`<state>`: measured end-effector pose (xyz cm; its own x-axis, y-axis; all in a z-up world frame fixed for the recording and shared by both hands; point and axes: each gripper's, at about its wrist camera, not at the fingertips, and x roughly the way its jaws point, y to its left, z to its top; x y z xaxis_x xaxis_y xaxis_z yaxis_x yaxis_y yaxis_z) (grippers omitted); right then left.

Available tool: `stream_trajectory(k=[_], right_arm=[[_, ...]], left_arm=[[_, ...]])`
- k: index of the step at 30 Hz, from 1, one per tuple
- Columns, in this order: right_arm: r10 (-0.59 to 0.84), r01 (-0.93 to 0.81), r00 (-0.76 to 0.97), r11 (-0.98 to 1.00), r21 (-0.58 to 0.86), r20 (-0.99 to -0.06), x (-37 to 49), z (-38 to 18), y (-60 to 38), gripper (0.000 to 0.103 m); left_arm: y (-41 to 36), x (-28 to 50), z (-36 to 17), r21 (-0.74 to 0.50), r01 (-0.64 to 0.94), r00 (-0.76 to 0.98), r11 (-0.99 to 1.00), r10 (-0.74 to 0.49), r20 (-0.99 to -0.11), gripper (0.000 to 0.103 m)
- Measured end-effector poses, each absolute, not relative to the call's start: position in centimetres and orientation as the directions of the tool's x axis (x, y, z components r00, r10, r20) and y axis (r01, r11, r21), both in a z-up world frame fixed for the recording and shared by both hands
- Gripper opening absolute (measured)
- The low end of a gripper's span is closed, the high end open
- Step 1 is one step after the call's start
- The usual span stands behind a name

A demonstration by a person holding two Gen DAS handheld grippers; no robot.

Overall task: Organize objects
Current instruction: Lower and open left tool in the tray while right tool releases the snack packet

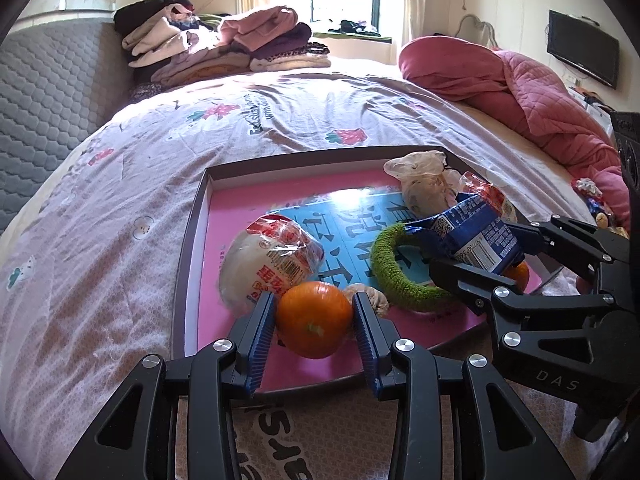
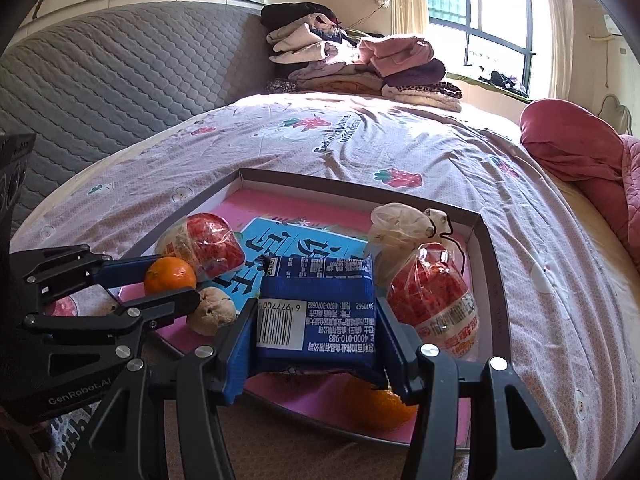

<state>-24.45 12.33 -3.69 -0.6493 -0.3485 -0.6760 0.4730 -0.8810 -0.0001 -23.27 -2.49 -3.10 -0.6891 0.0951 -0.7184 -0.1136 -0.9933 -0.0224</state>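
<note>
Orange (image 1: 314, 319), green ring (image 1: 400, 268) beside

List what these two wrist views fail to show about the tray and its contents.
- Second orange: right wrist view, mostly hidden under the blue packet held by the right hand-held gripper.
- Green ring: left wrist view, far side covered by that packet; unseen in the right view.
- Tray: near edge hidden behind the left hand-held gripper, which holds an orange.

Left tool (image 1: 314, 318) grips orange (image 1: 314, 318) over tray (image 1: 192, 232).
</note>
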Motion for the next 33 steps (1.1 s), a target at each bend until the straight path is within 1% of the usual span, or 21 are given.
stream_trajectory(k=[11,24,33], right_arm=[[-0.325,0.484,-0.64,-0.874,-0.037,-0.696,-24.34,-4.49,11.61,0.057],[-0.3,0.461,-0.647,-0.886,-0.046,-0.701,-24.23,-4.47,11.76,0.058],[-0.298,0.454,-0.648,-0.89,-0.041,-0.701,-24.22,-4.25,11.99,0.062]], left_arm=[[-2.59,-23.22,-3.23,-0.033,-0.111,-0.683,-0.993,0.101,-0.723,0.04],[-2.45,-22.95,-2.92,-0.031,-0.119,-0.687,-0.992,0.104,-0.719,0.04],[-2.45,-22.9,-2.79,-0.033,-0.121,-0.687,-0.992,0.108,-0.719,0.04]])
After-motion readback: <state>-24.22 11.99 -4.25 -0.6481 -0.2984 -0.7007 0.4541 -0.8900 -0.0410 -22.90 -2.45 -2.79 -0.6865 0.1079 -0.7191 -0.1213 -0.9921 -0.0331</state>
